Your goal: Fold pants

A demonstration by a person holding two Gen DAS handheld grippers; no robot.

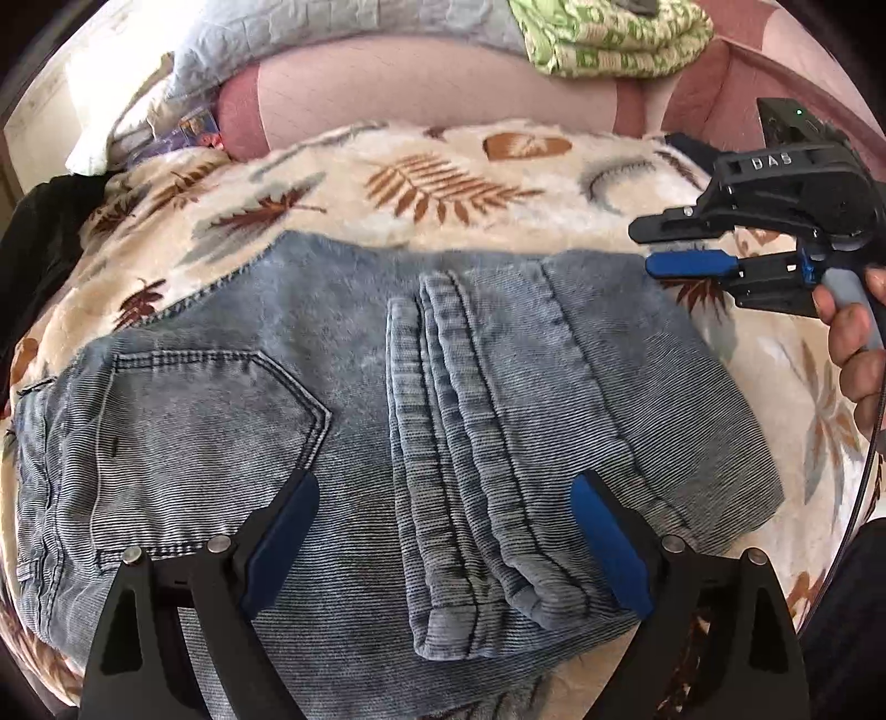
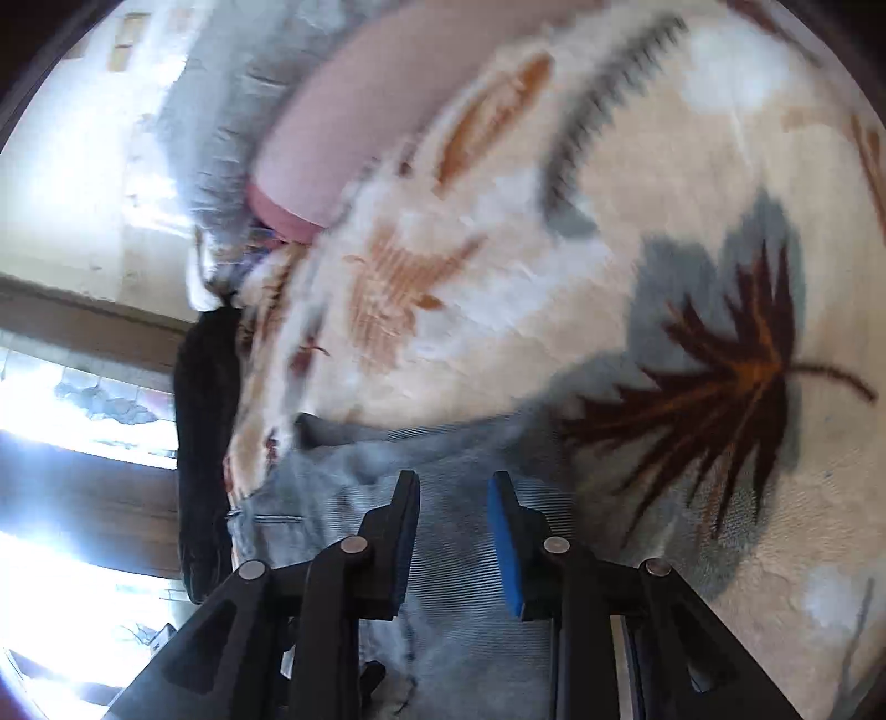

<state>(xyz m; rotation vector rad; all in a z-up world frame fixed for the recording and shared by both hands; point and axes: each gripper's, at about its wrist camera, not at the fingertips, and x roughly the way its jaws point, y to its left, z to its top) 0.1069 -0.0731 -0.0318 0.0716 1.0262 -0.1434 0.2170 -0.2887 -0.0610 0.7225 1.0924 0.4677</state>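
Jeans, pale blue denim, folded into a compact bundle, lying on a cream blanket with a brown and grey leaf print. Back pocket faces up on the left part of the bundle; leg hems are doubled over and stacked down the middle, their ends towards the camera.

Left gripper: hangs above the near part of the bundle, tilted steeply down. Fingers stand wide apart, blue pads facing inward, with denim showing below the gap and nothing clamped.

Right gripper: in the left wrist view it sits off the far right corner of the jeans, over the blanket, held by a hand. Its own view is motion-blurred; there the fingers stand at a narrow gap, over denim at the edge of the bundle, with the pads clear of the cloth and nothing gripped.

Surroundings: pink cushion behind the blanket, grey-blue cloth draped over its top, green patterned folded textile at upper right, dark garment at the left edge. No containers in view.
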